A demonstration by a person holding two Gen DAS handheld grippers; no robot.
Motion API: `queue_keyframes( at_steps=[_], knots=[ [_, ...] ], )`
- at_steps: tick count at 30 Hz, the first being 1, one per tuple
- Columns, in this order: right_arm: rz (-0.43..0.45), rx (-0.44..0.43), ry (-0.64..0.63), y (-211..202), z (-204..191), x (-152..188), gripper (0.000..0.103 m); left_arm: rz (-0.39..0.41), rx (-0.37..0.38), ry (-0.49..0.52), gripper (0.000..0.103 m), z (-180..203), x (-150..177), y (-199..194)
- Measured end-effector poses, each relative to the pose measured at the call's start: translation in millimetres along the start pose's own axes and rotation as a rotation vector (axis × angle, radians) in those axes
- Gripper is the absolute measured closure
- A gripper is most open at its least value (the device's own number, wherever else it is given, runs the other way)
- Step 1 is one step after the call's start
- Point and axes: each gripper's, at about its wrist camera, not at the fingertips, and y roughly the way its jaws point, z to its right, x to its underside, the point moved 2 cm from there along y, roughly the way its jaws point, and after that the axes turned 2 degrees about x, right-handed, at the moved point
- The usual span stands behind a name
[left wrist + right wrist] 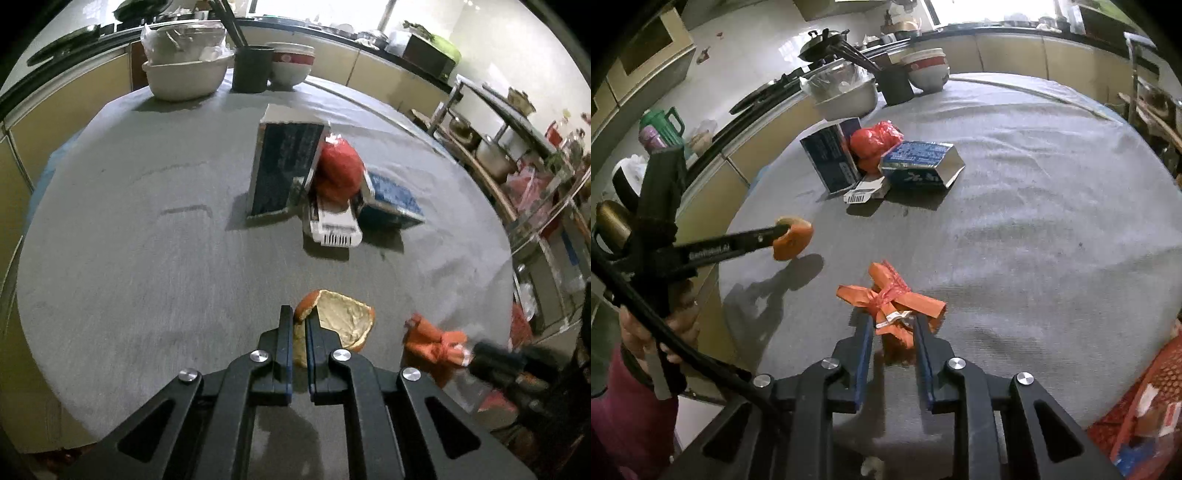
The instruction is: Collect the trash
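My left gripper (300, 314) is shut on a piece of orange peel (343, 321), held above the grey table; the right wrist view shows the peel (792, 240) in the air at the left. My right gripper (892, 321) is shut on a crumpled orange wrapper (890, 295) tied with red string, just over the table's near edge; the wrapper also shows in the left wrist view (432, 343). More trash sits mid-table: a red plastic bag (873, 142), a standing dark blue box (829, 162), a lying blue carton (919, 164) and a small white barcode box (866, 192).
The round table with a grey cloth (1015, 206) carries a white basin (846, 96), a black cup (895, 86) and stacked bowls (927, 68) at its far edge. A red mesh basket (1145, 406) sits low right. Kitchen counters ring the room.
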Motion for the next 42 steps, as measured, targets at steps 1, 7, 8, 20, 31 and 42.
queue_keyframes(
  at_steps=[1, 7, 8, 20, 31, 42],
  knots=[
    [0.012, 0.006, -0.014, -2.6, -0.5, -0.8, 0.073, -0.006, -0.007, 0.006, 0.097, -0.3, 2.8, 0.8],
    [0.095, -0.04, -0.05, -14.8, -3.2, -9.5, 0.023, -0.018, 0.002, 0.016, 0.097, 0.6, 8.0, 1.1],
    [0.106, -0.044, -0.077, -13.8, -6.1, -11.1, 0.024, -0.019, 0.003, 0.016, 0.097, 0.5, 8.4, 0.9],
    [-0.003, -0.023, -0.151, 38.4, -7.1, -3.4, 0.064, -0.023, 0.013, 0.004, 0.097, -1.9, 10.3, -3.8],
    [0.092, -0.041, -0.059, -2.0, 1.8, 3.2, 0.066, 0.021, 0.01, 0.01, 0.097, 17.7, 5.6, -24.1],
    [0.189, -0.062, 0.035, -45.4, 23.4, 6.6, 0.066, 0.049, -0.139, 0.102, 0.097, 61.2, 3.9, -33.9]
  ],
)
